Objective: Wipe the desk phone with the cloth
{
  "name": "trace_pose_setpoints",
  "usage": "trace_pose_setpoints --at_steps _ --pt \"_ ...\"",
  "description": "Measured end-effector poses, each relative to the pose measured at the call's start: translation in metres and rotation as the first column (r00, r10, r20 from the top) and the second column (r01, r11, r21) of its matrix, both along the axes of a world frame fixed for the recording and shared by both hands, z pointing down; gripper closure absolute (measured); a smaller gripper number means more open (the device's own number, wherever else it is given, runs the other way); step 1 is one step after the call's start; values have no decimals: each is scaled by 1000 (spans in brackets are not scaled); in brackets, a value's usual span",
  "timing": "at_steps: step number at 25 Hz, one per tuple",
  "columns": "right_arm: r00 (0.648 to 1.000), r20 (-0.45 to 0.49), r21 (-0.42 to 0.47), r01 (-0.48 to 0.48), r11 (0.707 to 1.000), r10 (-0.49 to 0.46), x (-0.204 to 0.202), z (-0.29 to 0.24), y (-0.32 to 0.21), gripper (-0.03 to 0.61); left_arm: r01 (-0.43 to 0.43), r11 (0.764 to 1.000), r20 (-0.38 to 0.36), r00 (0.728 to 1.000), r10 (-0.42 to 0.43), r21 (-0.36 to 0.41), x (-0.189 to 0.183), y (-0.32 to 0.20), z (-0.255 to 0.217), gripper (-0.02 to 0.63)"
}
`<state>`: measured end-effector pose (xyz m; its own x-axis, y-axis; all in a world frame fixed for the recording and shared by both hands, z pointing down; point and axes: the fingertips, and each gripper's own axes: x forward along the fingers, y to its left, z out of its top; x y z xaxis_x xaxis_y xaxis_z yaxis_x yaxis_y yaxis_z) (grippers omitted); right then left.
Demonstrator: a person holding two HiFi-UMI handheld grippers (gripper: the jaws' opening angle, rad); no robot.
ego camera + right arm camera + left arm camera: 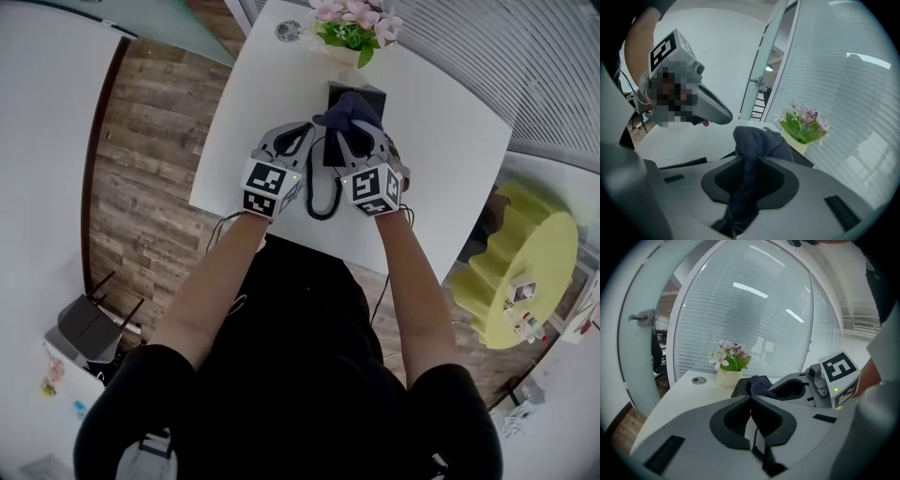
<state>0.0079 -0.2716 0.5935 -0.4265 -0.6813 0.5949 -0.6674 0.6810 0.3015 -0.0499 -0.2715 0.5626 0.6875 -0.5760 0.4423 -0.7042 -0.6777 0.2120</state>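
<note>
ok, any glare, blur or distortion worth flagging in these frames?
Head view: heavy fisheye bend at the edges, even light, cloth sharp. Left gripper view: bright streaks of glare on the glass wall, dark vignette in the corners. Right gripper view: mosaic patch upper left, flowers crisp.

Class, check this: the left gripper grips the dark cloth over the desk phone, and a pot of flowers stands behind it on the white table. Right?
Wrong gripper: the right gripper grips the dark cloth, as the right gripper view shows. The rest stands: it is over the desk phone, with the pot of flowers behind on the white table.
</note>
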Motion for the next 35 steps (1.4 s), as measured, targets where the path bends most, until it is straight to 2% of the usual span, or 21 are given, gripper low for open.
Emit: trace_pose_setpoints --at_steps 9,21,27,32,35 --pt "1000 -2 -27 -7 1000 7 -1 14 25 482 -14 999 14 1000 15 -34 -1 15 16 603" --pt "1000 -22 -63 11 998 -12 -4 30 58 482 -6 991 8 1000 7 -134 -7 37 43 603" --pt "999 -28 -94 18 995 -21 -7 39 73 482 -20 989 19 1000 23 -145 -12 50 45 603" --pt "1000 -2 -200 12 980 -13 -6 46 91 482 -60 987 10 998 62 -146 -12 66 35 603" --pt "1000 29 -197 -4 980 10 -5 32 96 482 -93 987 -5 996 93 -130 -13 76 19 603"
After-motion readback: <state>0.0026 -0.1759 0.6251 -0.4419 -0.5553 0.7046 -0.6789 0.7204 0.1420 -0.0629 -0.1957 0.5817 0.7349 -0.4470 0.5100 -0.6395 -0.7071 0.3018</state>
